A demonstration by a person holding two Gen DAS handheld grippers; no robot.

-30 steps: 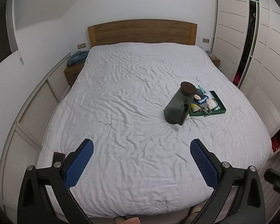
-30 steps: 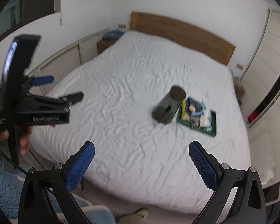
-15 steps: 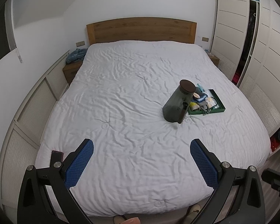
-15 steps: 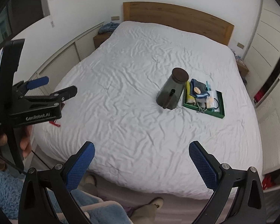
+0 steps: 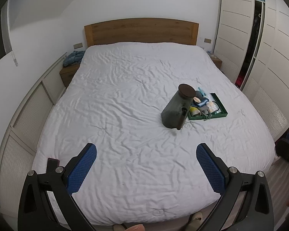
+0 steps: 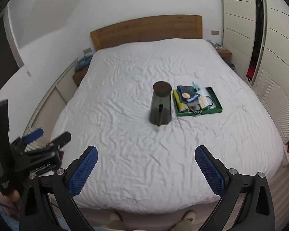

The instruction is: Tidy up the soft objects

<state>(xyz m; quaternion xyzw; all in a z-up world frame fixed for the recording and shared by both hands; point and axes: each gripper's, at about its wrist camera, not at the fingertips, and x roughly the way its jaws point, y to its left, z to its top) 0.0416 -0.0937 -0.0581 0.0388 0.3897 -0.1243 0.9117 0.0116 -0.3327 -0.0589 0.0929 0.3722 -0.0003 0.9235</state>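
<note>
While both grippers hang off the foot edge of the bed (image 5: pixel 125 96), nothing is in hand: I read the left gripper (image 5: pixel 146 165) with jaws spread wide and empty, and the right gripper (image 6: pixel 146 166) the same.

The soft objects (image 6: pixel 188 98) sit heaped in the green tray (image 6: pixel 215 104) on the right half of the bed, nearer its right edge than its left, about midway between headboard and foot. A dark pitcher (image 6: pixel 160 107) with a brown lid stands just beside the tray's left side; from the right wrist view I cannot tell whether they touch.

Risks, as I judge them:
- The pitcher stands on a soft, wrinkled duvet and looks tall. A reach crossing it from the left could tip it.
- A cord trails over the tray's near rim; lifting one item may drag others out.
- Pressing down on the tray may tilt it into the mattress.

I favour approaching with the right gripper, from the tray's right side.
</note>
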